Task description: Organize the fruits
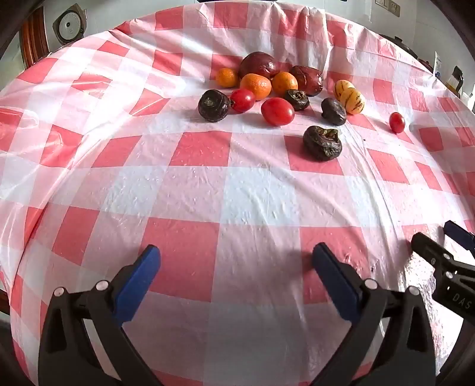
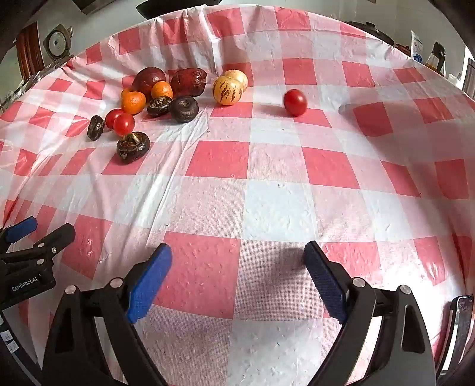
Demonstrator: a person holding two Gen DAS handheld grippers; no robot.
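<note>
Fruit lies in a loose cluster far across the red-and-white checked cloth (image 1: 237, 193): three oranges (image 1: 256, 86), two dark red fruits (image 1: 259, 64), red tomatoes (image 1: 277, 111), several wrinkled black fruits (image 1: 322, 142) and two yellow striped ones (image 1: 351, 101). One tomato (image 2: 294, 102) sits apart to the right. My left gripper (image 1: 236, 259) stands open over bare cloth, well short of the fruit. My right gripper (image 2: 238, 258) is open too, with nothing between its blue pads (image 2: 150, 285). Each gripper shows at the other view's edge.
The cloth (image 2: 267, 207) is wrinkled and drapes over a round table. A round wall fixture (image 1: 69, 25) and wooden furniture (image 1: 34, 37) stand beyond the far left edge. Bottles and boxes (image 2: 435, 56) stand behind the far right edge. A dark object (image 2: 458, 326) lies at the near right.
</note>
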